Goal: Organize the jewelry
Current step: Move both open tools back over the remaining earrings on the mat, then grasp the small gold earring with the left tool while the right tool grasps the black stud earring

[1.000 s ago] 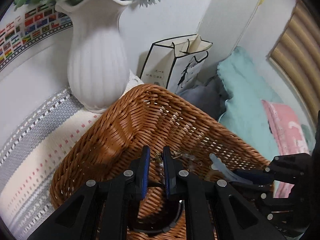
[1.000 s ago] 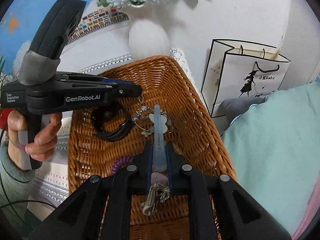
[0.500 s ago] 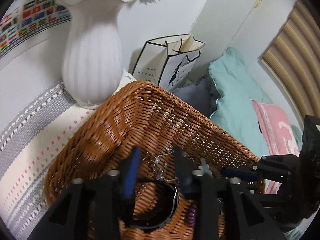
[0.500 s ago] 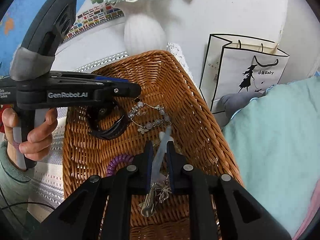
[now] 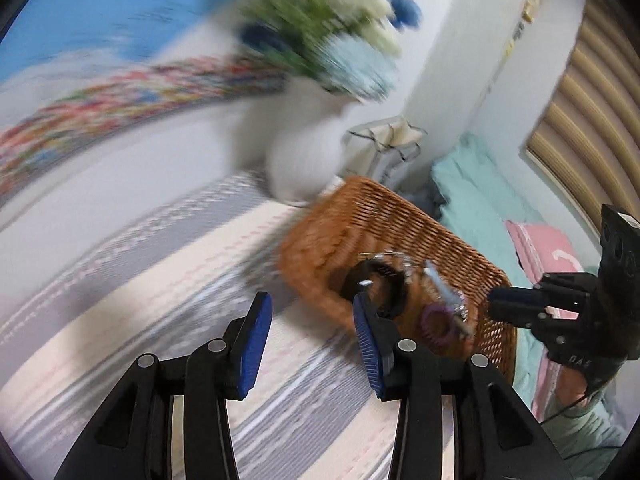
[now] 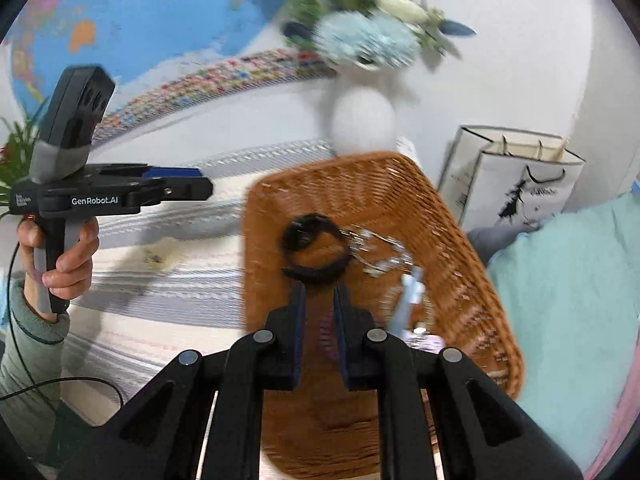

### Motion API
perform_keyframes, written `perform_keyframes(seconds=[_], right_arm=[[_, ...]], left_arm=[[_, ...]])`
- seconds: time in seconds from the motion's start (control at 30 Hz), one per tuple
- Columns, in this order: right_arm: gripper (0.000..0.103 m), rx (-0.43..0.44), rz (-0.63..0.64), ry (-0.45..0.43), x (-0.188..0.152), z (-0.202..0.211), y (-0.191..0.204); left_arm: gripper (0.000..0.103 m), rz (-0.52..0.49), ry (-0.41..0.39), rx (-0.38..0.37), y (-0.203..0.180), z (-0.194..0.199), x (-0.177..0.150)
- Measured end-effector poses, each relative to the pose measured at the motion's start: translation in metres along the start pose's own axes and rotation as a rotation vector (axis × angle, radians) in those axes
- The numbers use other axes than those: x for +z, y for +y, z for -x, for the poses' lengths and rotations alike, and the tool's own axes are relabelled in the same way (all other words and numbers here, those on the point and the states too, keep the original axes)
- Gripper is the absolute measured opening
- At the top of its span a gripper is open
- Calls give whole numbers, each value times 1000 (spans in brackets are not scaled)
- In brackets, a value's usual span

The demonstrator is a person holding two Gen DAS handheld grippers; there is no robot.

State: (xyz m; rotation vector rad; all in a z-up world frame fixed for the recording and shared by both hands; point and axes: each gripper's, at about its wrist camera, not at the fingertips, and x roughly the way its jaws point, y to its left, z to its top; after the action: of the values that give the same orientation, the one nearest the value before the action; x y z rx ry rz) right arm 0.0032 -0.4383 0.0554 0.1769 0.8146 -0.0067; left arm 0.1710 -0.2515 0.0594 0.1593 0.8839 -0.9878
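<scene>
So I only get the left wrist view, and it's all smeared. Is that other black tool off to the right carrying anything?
Observer: No. Its own camera shows nothing between the right tool's fingers. The pale blue clip lies in the basket.
Operator: And the pale boxy thing behind the basket?
Observer: A paper bag with a black figure printed on it.
Operator: The blue smear up top?
Observer: A world map on the wall.
</scene>
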Motion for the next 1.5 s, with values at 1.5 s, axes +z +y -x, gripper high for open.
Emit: perform_keyframes(seconds=[1.5], right_arm=[[32, 159, 111, 186, -16, -152, 177]], left_arm=[[38, 225, 136, 68, 137, 0, -117]])
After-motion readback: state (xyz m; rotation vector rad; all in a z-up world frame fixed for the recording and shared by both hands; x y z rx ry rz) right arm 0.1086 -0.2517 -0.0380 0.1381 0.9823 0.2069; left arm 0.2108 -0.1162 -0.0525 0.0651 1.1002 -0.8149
